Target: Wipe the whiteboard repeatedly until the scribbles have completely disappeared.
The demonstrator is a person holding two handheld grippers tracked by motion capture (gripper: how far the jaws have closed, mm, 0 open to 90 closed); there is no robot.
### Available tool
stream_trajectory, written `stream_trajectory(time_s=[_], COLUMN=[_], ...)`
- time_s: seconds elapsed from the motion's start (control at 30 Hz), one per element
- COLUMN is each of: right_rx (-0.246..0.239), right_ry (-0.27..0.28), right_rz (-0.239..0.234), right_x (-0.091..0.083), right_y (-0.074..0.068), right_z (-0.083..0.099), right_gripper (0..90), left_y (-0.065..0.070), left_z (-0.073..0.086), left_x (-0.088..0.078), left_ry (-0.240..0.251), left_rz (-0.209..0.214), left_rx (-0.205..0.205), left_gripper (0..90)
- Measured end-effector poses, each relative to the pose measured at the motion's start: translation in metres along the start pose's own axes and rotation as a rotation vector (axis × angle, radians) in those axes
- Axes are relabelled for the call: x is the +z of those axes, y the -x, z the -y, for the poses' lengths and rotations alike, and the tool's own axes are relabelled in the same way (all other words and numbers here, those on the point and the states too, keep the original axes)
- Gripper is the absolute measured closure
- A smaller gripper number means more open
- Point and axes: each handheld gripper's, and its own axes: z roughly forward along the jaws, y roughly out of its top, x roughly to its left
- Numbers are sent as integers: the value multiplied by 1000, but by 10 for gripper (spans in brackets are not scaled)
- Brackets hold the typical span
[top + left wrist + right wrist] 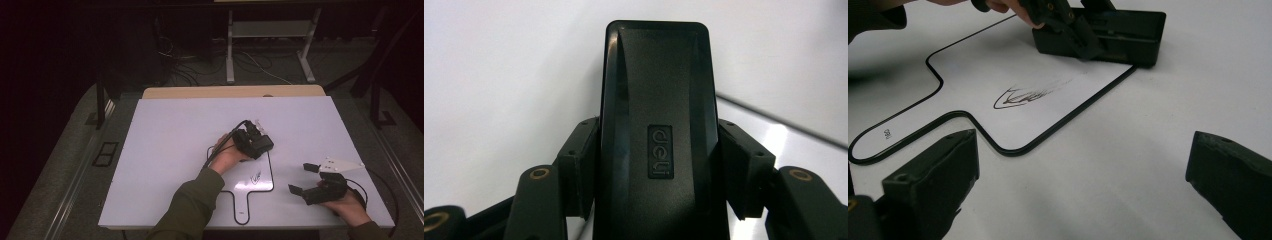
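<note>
A dark room with cables and a metal frame on the floor lies behind a white table (165, 150) on which a paddle-shaped outline (248, 200) is drawn in black, handle toward the person. Inside that outline sits a scribble (1030, 94) of dark marker, partly smeared.

The left claw (260, 136) is clamped on a black whiteboard eraser (656, 130): the left gripper view shows both pads pressed flat against the eraser's long sides, its raised logo facing the camera, so the grip is square and should not twist under pressure. The eraser (255, 144) rests on the table at the upper right edge of the outline, just beyond the scribble, and in the right gripper view its long body (1113, 35) lies flat on the surface. Held low and flat like this, its wiping face seems to meet the board, which suits rubbing out the mark; the faint streaks trailing from the scribble toward it suggest wiping is under way, with most of the drawing still there.

The right claw (300, 178) waits near the table's right front, well apart from the eraser, jaws spread wide and holding nothing, apparently parked out of the wiping path.
</note>
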Motion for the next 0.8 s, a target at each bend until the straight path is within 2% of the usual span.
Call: stream_trajectory(time_s=[0.03, 0.1, 0.17, 0.3, 0.37, 0.47, 0.57, 0.7, 0.8], right_rx=[2, 1, 2, 2, 1, 0, -1, -1, 0], right_ry=[0, -2, -3, -4, -1, -3, -4, -3, -4], right_rz=[0, 1, -1, 1, 1, 1, -1, 3, 2], right_x=[0, 0, 0, 1, 0, 1, 1, 1, 0], right_y=[0, 1, 1, 0, 0, 0, 0, 0, 0], right_z=[0, 0, 0, 0, 0, 0, 0, 0, 0], right_gripper=[0, 0, 0, 0, 0, 0, 0, 0, 0], left_y=[-3, -4, 0, 16, 22, 28, 32, 26, 23], left_z=[2, 3, 2, 0, 0, 3, 6, 9, 11], left_x=[0, -1, -1, 0, -2, -5, -6, -6, -8], left_ry=[4, 9, 2, 14, 2, 0, 14, 19, 20], left_rz=[7, 14, 13, 52, 62, 87, 93, 102, 91], left_rx=[-15, -16, 12, 44, 75, 85, 79, 61, 44], left_gripper=[389, 389, 389, 389, 389, 389, 389, 389, 389])
